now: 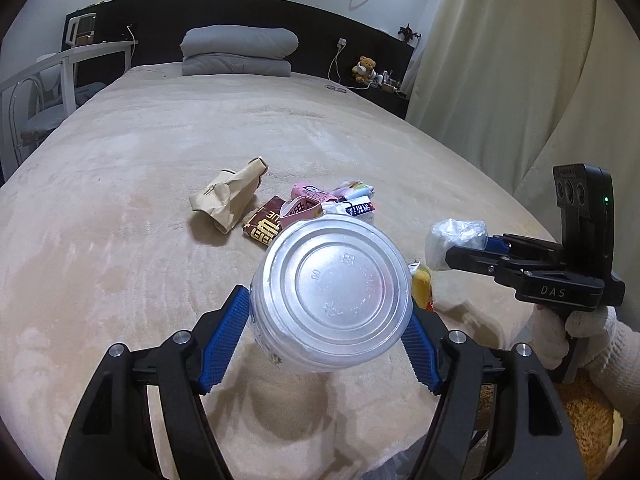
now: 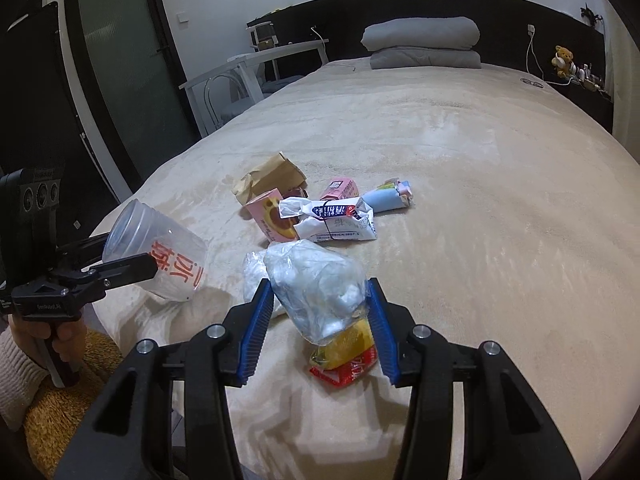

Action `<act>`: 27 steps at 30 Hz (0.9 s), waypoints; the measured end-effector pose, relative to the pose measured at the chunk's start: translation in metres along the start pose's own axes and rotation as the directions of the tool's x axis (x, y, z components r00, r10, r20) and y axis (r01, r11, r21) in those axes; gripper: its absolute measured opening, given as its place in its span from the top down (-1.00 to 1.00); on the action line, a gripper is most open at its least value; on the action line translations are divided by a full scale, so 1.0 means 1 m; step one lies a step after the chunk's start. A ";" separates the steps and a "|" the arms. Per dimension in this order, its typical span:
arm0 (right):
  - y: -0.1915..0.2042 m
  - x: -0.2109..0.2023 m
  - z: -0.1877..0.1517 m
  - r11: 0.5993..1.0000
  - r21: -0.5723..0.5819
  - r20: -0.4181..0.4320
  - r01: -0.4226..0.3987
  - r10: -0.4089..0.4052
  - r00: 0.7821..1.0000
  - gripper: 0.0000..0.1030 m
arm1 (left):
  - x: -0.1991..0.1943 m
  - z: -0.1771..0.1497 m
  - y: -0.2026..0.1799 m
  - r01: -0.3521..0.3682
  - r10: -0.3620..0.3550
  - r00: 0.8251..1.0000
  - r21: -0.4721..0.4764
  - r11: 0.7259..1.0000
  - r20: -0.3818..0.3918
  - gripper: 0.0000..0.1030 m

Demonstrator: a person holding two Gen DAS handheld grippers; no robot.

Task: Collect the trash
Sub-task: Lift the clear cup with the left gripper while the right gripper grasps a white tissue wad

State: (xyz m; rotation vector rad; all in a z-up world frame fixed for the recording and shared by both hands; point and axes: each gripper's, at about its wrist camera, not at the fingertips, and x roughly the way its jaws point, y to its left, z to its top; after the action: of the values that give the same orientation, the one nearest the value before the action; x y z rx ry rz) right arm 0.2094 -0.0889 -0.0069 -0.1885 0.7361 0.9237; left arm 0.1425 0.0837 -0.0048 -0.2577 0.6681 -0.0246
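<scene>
Left gripper (image 1: 328,344): held low over the near edge of the bed (image 1: 160,160), fingers pointing toward the headboard; blue pads (image 1: 224,340) clamped on either side of a clear plastic cup (image 1: 332,296). Cup lifted off the cover, lying sideways in the grip with its base facing the left wrist camera; red characters printed on its wall show in the right wrist view.

Right gripper (image 2: 320,320): held level beside the left one, gloved hand (image 1: 580,336) on the handle; pads closed on a crumpled clear plastic bag (image 2: 316,284). Bag raised slightly above the cover.

Yellow and red wrapper (image 2: 344,356): on the bed directly under the held bag; contact with the bag cannot be told.

Remaining litter, grouped mid-bed just beyond both grippers:
- brown paper bag (image 1: 230,196), crumpled, farthest left
- brown snack packet (image 1: 264,226), beside the paper bag
- pink carton (image 2: 272,218), on its side
- second pink carton (image 2: 340,190), behind it
- white printed wrapper (image 2: 332,220), lying against the pink carton
- pale blue packet (image 2: 390,198), farthest right

Folded grey quilt (image 1: 240,50): at the head of the bed, well apart from the litter.
</scene>
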 end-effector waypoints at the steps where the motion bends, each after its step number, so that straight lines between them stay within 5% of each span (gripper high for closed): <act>1: 0.003 -0.004 -0.003 1.000 -0.010 0.009 0.009 -0.008 1.000 0.08 | -0.005 -0.002 -0.001 0.000 0.000 1.000 -0.004 1.000 0.011 -0.37; 27: 0.056 -0.086 -0.093 0.999 0.039 0.076 -0.013 0.010 0.997 0.08 | -0.081 -0.076 -0.041 0.048 -0.036 0.989 -0.084 0.995 0.142 -0.37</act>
State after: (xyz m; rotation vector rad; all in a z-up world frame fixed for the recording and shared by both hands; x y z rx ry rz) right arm 0.0867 -0.1525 -0.0116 -0.1138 0.6847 0.9220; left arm 0.0350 0.0353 -0.0029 -0.3539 0.5237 -0.0174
